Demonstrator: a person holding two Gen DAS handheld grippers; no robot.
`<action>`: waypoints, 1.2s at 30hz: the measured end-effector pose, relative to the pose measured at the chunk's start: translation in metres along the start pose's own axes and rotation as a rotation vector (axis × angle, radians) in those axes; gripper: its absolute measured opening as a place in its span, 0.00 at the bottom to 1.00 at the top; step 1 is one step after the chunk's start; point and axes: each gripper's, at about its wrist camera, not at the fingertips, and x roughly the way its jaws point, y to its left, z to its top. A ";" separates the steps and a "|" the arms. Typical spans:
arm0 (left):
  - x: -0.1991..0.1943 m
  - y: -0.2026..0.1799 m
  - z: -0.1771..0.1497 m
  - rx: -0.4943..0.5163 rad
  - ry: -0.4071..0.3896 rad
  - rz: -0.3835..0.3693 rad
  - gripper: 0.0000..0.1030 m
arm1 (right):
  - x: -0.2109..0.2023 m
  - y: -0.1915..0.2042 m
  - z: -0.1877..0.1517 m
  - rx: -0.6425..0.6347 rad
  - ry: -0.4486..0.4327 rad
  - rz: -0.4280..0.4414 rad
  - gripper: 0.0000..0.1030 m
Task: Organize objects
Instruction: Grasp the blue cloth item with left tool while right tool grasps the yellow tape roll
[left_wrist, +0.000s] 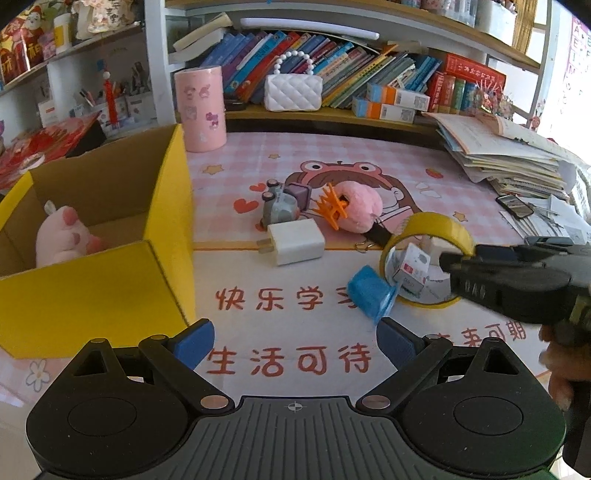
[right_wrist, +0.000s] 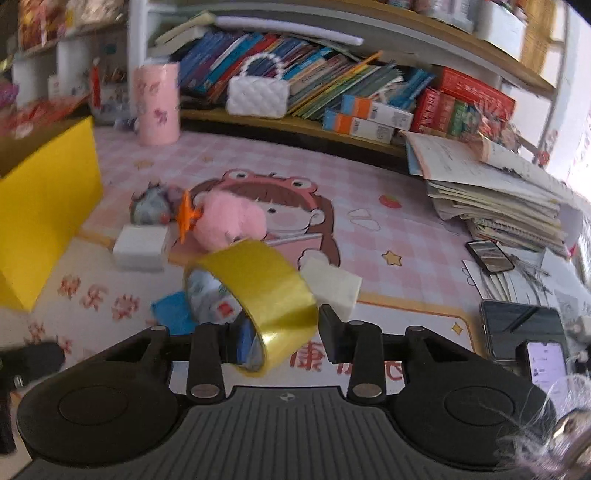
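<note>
My right gripper (right_wrist: 279, 326) is shut on the yellow tape roll (right_wrist: 266, 288), its fingers clamping the roll's near wall; it also shows in the left wrist view (left_wrist: 432, 230), held just above the mat. My left gripper (left_wrist: 295, 345) is open and empty, low over the pink mat beside the yellow cardboard box (left_wrist: 110, 280). A pink plush (left_wrist: 66, 236) lies inside the box. On the mat lie a white charger (left_wrist: 295, 242), a blue cup (left_wrist: 371, 293), a small white carton (left_wrist: 410, 271), a pink fluffy toy (left_wrist: 360, 210), an orange hair clip (left_wrist: 332, 208) and a grey toy car (left_wrist: 280, 206).
A pink cylinder (left_wrist: 201, 109) and a white quilted bag (left_wrist: 293, 92) stand at the back by the bookshelf. A stack of papers (left_wrist: 506, 155) and phones (right_wrist: 517, 328) lie at the right. A white block (right_wrist: 332, 282) lies behind the tape.
</note>
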 end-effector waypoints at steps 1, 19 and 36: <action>0.002 -0.002 0.001 0.005 0.002 -0.004 0.94 | 0.001 -0.006 0.002 0.033 -0.002 0.013 0.32; 0.062 -0.051 0.019 0.135 0.070 -0.054 0.64 | -0.006 -0.088 0.008 0.470 0.044 0.108 0.06; 0.070 -0.039 0.021 0.062 0.032 -0.112 0.21 | -0.039 -0.070 -0.017 0.378 0.072 0.074 0.06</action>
